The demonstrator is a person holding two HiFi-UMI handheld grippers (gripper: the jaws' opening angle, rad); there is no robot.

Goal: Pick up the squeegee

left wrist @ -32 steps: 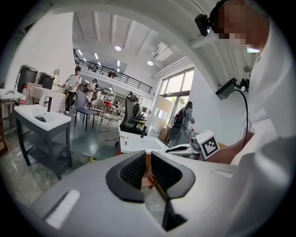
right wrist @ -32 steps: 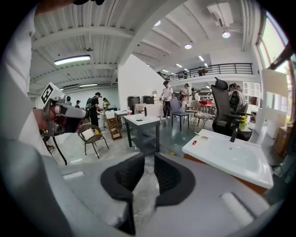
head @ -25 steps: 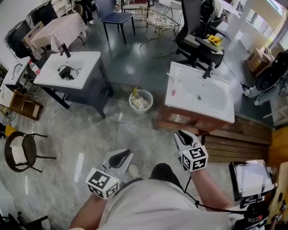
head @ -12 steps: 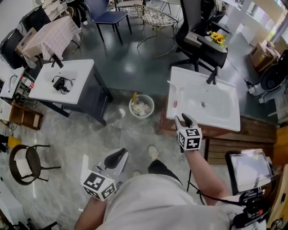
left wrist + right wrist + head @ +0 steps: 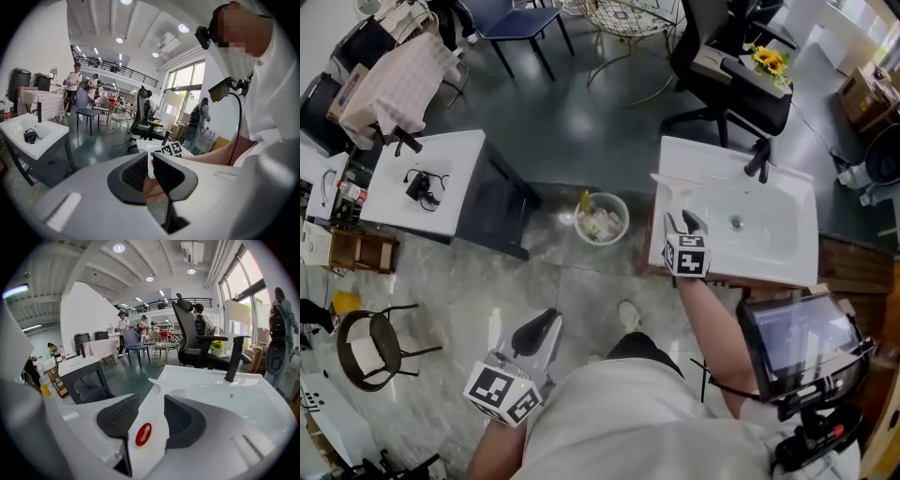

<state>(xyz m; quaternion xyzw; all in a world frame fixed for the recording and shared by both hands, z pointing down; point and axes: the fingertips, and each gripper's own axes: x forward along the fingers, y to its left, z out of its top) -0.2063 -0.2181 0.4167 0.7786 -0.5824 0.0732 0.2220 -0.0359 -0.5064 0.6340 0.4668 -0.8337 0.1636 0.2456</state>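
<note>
Pick-up outstanding: right gripper (image 5: 686, 223), jaws opening, straddles the white squeegee (image 5: 145, 427), apparently ungripped on the sink (image 5: 787, 246) left rim, centre-right of head view; left gripper (image 5: 536, 330), lower left, jaws narrow, empty.

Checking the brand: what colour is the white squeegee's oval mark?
Red oval mark, clearest in right gripper view.
</note>
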